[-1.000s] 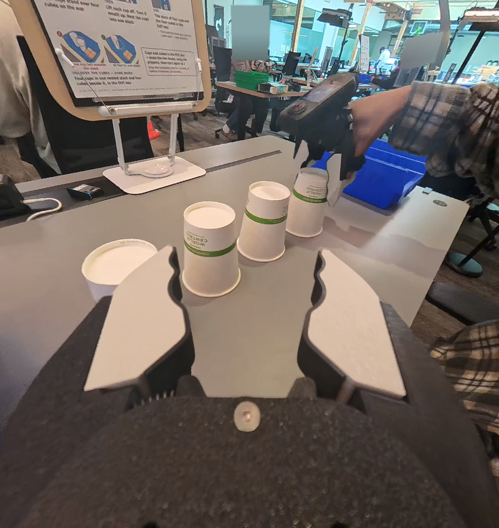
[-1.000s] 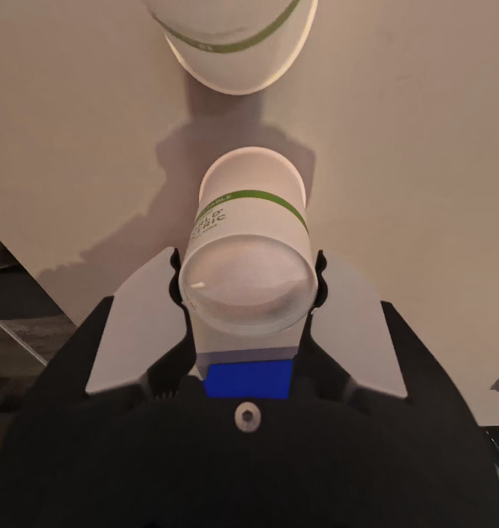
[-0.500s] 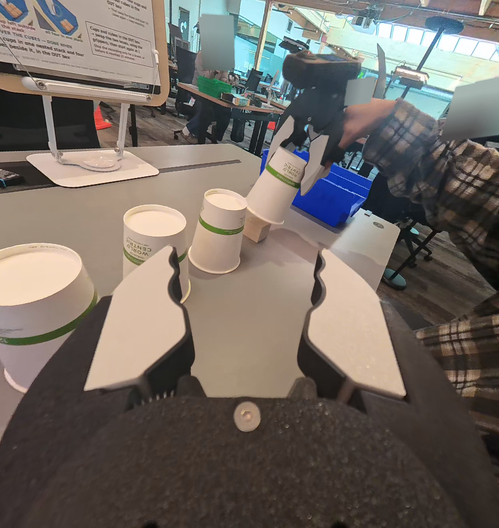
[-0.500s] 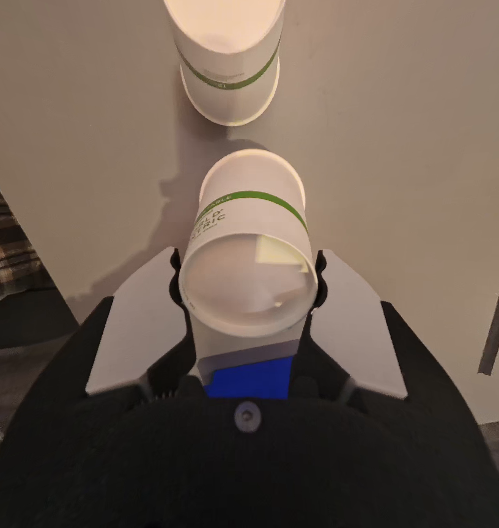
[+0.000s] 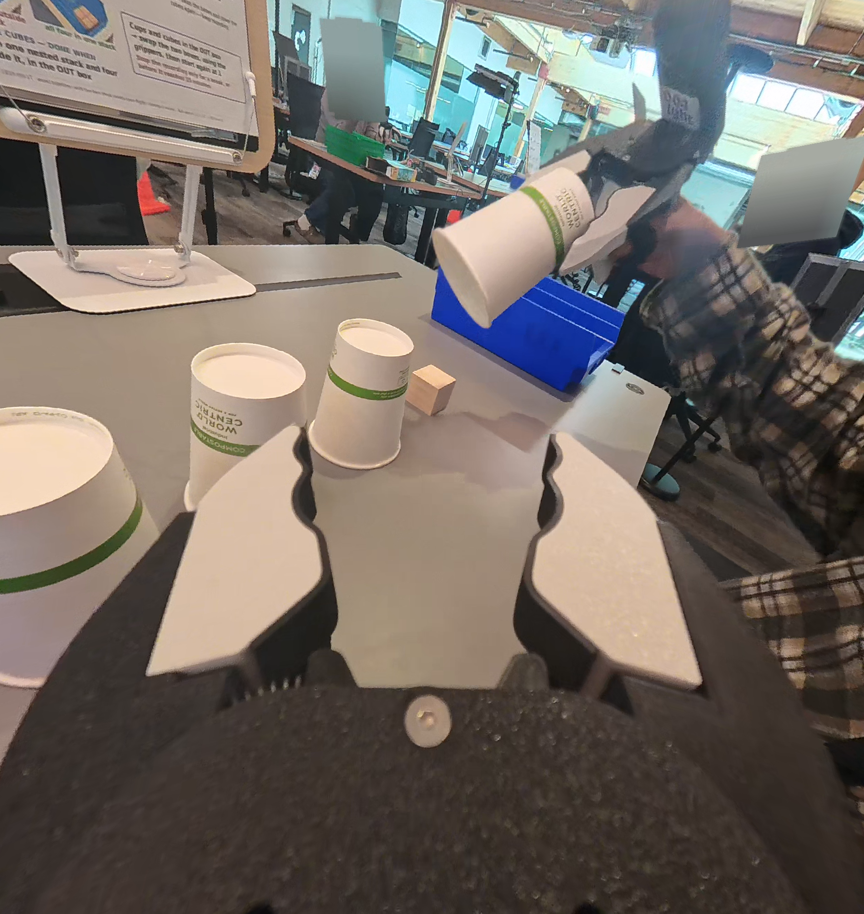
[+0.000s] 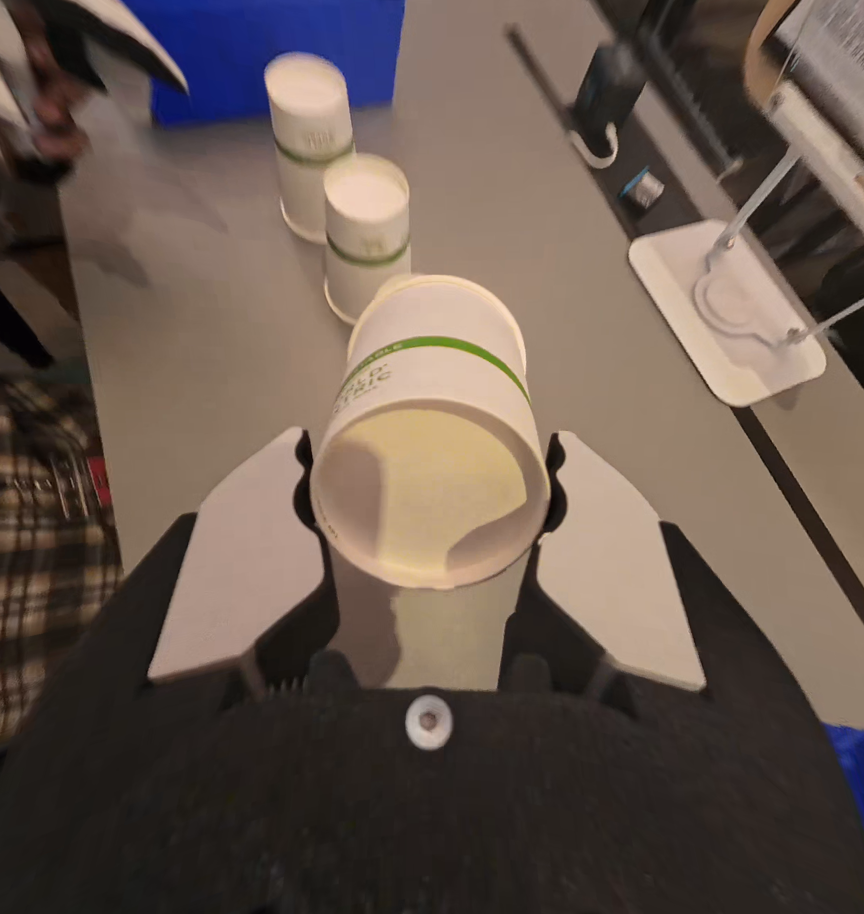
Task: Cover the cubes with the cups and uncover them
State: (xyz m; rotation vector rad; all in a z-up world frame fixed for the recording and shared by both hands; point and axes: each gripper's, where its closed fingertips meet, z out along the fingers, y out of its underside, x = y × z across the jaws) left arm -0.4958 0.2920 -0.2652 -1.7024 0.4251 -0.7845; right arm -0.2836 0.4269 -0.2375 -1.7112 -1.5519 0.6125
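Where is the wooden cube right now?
In the left wrist view the wooden cube sits uncovered on the table, right of the farthest upside-down cup and in front of the blue bin.

The cups [image 5: 356, 400] are matt white paper with a green printed band; the lifted cup [image 6: 437, 395] shows a smooth rolled rim. The cube [image 5: 431, 388] is pale bare wood. The table [image 5: 123, 346] is smooth matt grey. The fingers [image 5: 252, 554] look matt, finely grained plastic. The bin [image 5: 534, 336] is glossy blue plastic.

Cup row [image 5: 356, 403] left (tabletop [image 5: 435, 544] ahead)
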